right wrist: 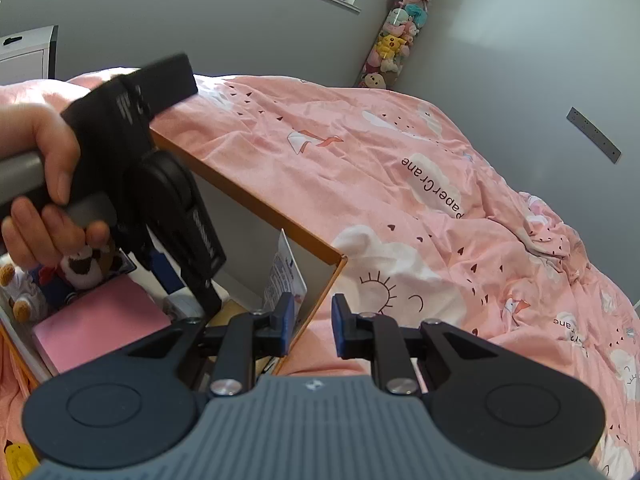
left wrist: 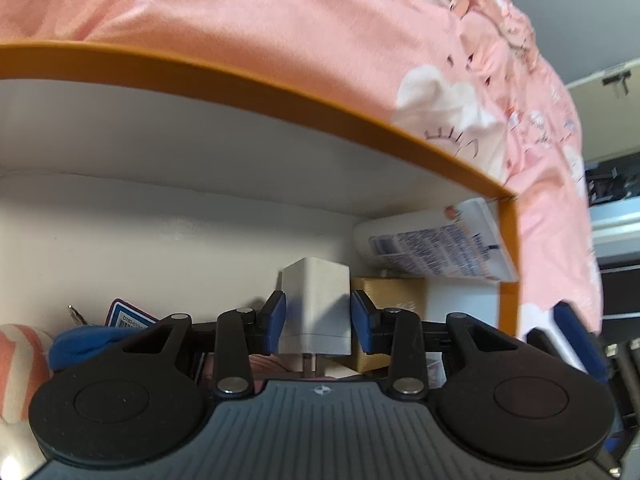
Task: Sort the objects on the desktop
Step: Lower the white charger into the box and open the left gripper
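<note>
While the left gripper (left wrist: 318,322) jaws flank a white charger (left wrist: 316,304) (perhaps just released), the right gripper (right wrist: 313,326) jaws gape, holding nothing.

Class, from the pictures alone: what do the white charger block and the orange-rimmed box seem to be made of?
White charger block: probably hard plastic, smooth matte faces, rounded edges. Orange-rimmed box: likely cardboard, thin flat walls, matte white inside, sharp folded corner.
</note>
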{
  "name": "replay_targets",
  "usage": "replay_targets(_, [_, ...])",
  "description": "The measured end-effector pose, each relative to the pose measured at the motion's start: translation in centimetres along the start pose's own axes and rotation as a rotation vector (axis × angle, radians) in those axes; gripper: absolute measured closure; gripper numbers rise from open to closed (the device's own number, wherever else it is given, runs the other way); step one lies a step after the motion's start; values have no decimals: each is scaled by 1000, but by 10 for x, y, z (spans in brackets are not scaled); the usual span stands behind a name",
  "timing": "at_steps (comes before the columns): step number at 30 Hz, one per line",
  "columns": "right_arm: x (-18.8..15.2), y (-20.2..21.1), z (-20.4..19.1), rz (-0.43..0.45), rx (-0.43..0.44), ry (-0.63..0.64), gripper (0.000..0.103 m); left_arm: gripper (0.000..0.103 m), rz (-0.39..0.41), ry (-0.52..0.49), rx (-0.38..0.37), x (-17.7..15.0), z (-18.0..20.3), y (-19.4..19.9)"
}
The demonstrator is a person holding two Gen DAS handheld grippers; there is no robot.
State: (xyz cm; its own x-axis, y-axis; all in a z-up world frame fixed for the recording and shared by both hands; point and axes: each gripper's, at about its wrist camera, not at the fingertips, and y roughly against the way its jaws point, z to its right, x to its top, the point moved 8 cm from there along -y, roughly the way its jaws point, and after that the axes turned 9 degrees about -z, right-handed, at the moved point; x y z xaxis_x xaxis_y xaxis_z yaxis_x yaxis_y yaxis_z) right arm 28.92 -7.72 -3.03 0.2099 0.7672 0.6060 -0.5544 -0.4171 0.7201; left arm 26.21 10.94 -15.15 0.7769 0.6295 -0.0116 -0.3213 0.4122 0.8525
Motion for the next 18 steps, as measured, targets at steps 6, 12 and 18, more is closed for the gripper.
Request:
replay_targets(6, [-2, -2, -2, -5, -3, -5, 83, 61, -10, -22, 16, 0, 6, -1])
replay_targets(12, [-1, -2, -6, -5, 6, 1, 83, 66, 3, 14, -3, -3, 4, -5])
replay_targets(18, [-2, -2, -10, -5, 12, 2, 83, 66, 14, -23, 27, -4, 8, -7])
